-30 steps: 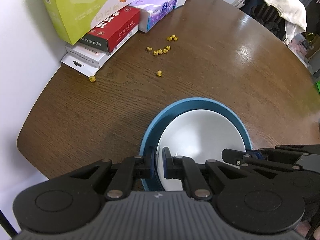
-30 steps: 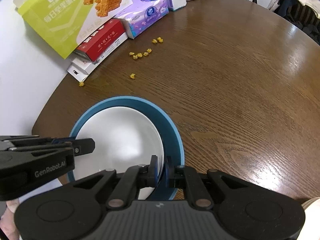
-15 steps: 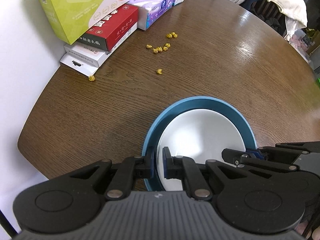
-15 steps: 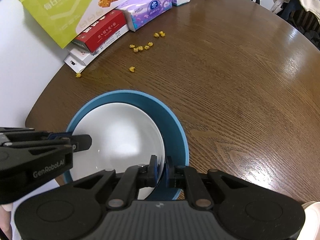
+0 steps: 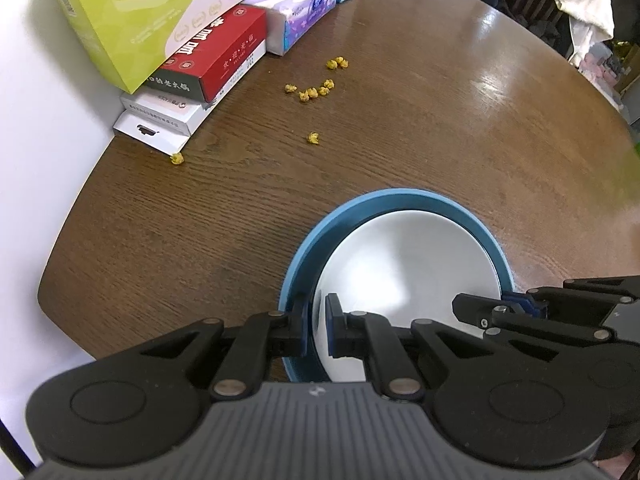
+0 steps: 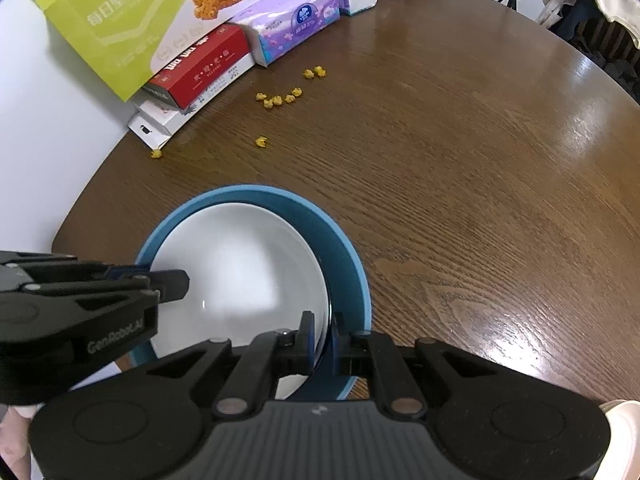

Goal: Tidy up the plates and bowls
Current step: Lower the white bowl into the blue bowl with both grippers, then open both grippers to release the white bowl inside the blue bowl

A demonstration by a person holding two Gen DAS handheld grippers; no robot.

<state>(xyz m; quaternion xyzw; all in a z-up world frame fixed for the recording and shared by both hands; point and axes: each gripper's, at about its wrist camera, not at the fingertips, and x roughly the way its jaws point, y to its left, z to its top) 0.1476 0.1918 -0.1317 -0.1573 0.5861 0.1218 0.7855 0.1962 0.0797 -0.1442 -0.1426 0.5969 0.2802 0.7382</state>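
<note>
Blue-padded fingers of the left gripper (image 5: 317, 326) are clamped narrowly on the white bowl (image 5: 404, 280) rim, angled steeply down, seen from the left wrist. From the right wrist, the right gripper (image 6: 323, 336) is pinched on the opposite rim; the bowl is nested in a blue bowl (image 6: 344, 256) on the wooden table (image 6: 460, 184).

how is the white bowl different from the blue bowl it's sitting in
The white bowl is smaller and nests inside the blue bowl, which is wider and shows as a ring around it. The white bowl sits off-centre, leaving more blue bowl rim exposed on the side of the right claw. Both are round, look empty, and each claw, the left claw too, is shut on the white bowl's rim.
</note>
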